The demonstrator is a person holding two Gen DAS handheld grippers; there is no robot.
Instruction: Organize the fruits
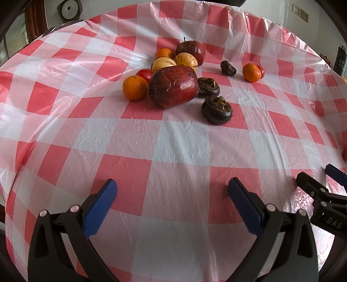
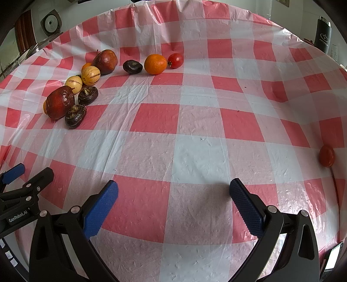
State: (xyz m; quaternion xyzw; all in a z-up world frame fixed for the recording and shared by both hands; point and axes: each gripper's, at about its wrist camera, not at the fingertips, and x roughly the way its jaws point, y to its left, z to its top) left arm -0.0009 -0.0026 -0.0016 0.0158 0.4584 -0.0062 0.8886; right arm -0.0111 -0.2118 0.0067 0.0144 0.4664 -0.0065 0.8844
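Note:
A cluster of fruit lies far ahead on the checked cloth: a big dark red apple point(image 1: 173, 86) point(image 2: 58, 104), a second apple point(image 1: 190, 51) point(image 2: 106, 60), two yellow striped fruits point(image 1: 186, 61) point(image 2: 90, 75), an orange point(image 1: 135, 87), a tomato point(image 1: 144, 74), and dark brown water chestnuts point(image 1: 216, 110) point(image 2: 75, 116). Apart to the right lie another chestnut point(image 1: 227, 68) point(image 2: 132, 66), an orange point(image 1: 251, 72) point(image 2: 155, 64) and a tomato point(image 2: 175, 60). A lone tomato point(image 2: 326, 155) lies at the far right. My left gripper point(image 1: 172, 195) and right gripper point(image 2: 173, 195) are open and empty, low near the front.
The red-and-white checked plastic cloth point(image 1: 173, 151) covers a round table. A dark tumbler point(image 2: 323, 36) stands beyond the far right edge. A round white appliance point(image 1: 69, 9) sits behind the table at the left. Each gripper shows at the edge of the other's view.

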